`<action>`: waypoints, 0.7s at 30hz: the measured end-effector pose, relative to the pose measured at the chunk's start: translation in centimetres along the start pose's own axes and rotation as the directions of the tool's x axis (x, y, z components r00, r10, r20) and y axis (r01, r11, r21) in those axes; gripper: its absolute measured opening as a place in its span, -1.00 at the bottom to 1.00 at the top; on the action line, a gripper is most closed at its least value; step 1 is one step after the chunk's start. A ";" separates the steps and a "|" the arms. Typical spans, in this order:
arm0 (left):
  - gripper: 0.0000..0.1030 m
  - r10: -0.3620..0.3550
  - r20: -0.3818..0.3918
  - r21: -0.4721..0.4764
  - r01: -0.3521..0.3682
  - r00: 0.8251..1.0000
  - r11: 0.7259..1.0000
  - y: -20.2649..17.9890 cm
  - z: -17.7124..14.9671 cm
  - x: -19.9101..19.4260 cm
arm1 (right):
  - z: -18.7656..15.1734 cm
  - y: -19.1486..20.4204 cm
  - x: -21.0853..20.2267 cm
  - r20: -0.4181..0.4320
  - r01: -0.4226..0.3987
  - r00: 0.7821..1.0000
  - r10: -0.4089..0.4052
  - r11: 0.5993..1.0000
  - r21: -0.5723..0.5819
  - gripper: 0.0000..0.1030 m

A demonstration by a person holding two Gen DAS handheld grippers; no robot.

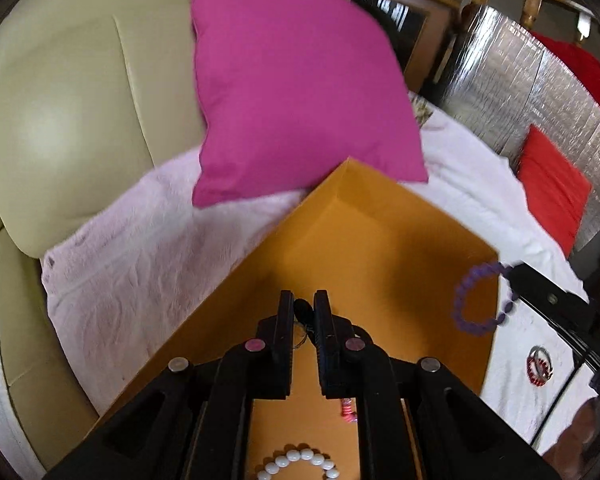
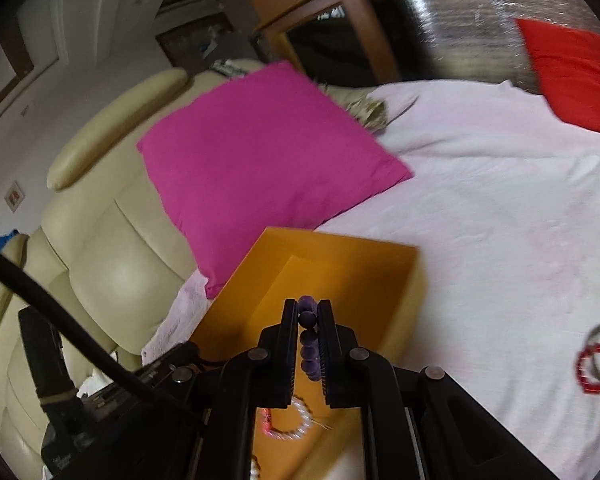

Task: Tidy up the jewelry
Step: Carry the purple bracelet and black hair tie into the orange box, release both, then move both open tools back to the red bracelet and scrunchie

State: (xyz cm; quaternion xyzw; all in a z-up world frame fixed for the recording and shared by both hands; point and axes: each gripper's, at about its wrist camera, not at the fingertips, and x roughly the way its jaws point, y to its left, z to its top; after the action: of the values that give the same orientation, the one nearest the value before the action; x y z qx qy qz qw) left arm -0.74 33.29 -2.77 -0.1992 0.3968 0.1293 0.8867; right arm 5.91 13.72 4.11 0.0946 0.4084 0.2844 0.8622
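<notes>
Above the orange box (image 2: 340, 276), the right gripper (image 2: 309, 320) is clamped on a purple bead bracelet (image 2: 308, 336), and the left gripper (image 1: 304, 308) pinches a small dark trinket (image 1: 303, 309). Delivery is underway; next, both should release inside the box.

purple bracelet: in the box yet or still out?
Out. The purple bracelet is clamped in the right gripper, hanging above the box, not resting inside.

No readable text anywhere, no labels, brands or numbers legible, faint white marks on the black device (image 2: 100, 412) at lower left too blurred to read
</notes>
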 end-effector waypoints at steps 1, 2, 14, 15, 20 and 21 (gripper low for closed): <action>-0.78 0.006 -0.010 -0.004 -0.006 1.000 1.000 -0.1 -0.2 0.3 | 0.0 0.5 1.1 -0.019 0.006 1.000 -0.007 1.000 -0.008 -0.78; -0.68 0.009 -0.023 -0.004 -0.009 1.000 1.000 -0.2 -0.2 0.6 | 0.0 0.8 2.0 -0.038 0.016 0.999 -0.016 1.000 -0.015 -0.78; 0.11 0.106 0.100 0.095 -0.116 0.989 0.989 -4.3 0.0 -0.9 | 1.2 -2.9 -1.2 0.059 0.113 0.992 -0.113 0.994 0.001 -0.51; 0.11 0.101 0.111 0.116 -0.114 0.989 0.987 -5.3 -0.2 -1.1 | 1.1 -3.8 -2.3 0.073 0.121 0.990 -0.122 0.993 0.015 -0.51; 0.11 0.087 0.164 0.219 -0.122 0.983 0.968 -10.5 -1.4 -1.9 | -0.1 -9.2 -7.4 0.107 0.175 0.977 -0.184 0.981 0.081 -0.52; 0.11 0.081 0.172 0.234 -0.120 0.982 0.965 -11.3 -1.6 -2.1 | -0.6 -10.6 -8.7 0.113 0.189 0.973 -0.200 0.977 0.100 -0.52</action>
State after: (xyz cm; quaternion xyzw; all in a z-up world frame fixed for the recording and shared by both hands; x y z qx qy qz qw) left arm 1.25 22.37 0.65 -0.0573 0.3465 0.1401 0.9258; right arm 5.43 0.08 5.17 0.1095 0.3741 0.1739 0.9043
